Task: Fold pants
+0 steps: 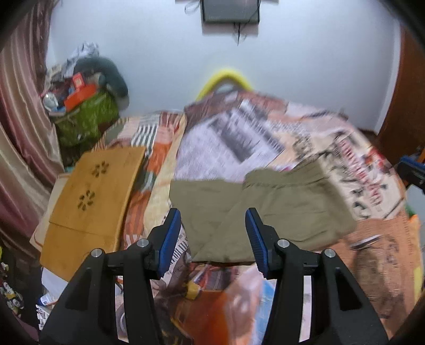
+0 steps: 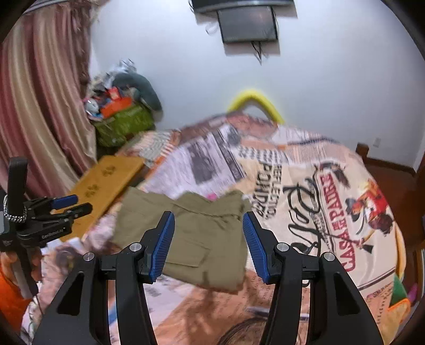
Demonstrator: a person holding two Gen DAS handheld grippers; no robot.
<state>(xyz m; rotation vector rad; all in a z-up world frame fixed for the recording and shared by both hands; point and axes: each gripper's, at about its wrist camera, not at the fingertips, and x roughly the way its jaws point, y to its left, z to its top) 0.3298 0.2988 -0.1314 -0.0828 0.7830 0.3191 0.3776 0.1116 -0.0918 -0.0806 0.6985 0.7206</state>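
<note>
Olive-green pants (image 1: pixel 263 212) lie folded into a compact rectangle on the printed bedspread (image 1: pixel 332 148). My left gripper (image 1: pixel 213 225) is open and empty, held above the near left part of the pants. In the right wrist view the pants (image 2: pixel 196 233) lie just ahead, with a cargo pocket facing up. My right gripper (image 2: pixel 208 228) is open and empty above them. The left gripper (image 2: pixel 71 204) also shows at the left edge of the right wrist view, jaws apart. The right gripper (image 1: pixel 411 172) shows at the right edge of the left wrist view.
A wooden lap board (image 1: pixel 93 196) lies on the bed's left side. A green bag with clutter (image 1: pixel 85 116) stands by the curtain (image 1: pixel 24 119). A yellow curved object (image 1: pixel 225 77) sits at the bed's far end. A dark screen (image 1: pixel 229 10) hangs on the wall.
</note>
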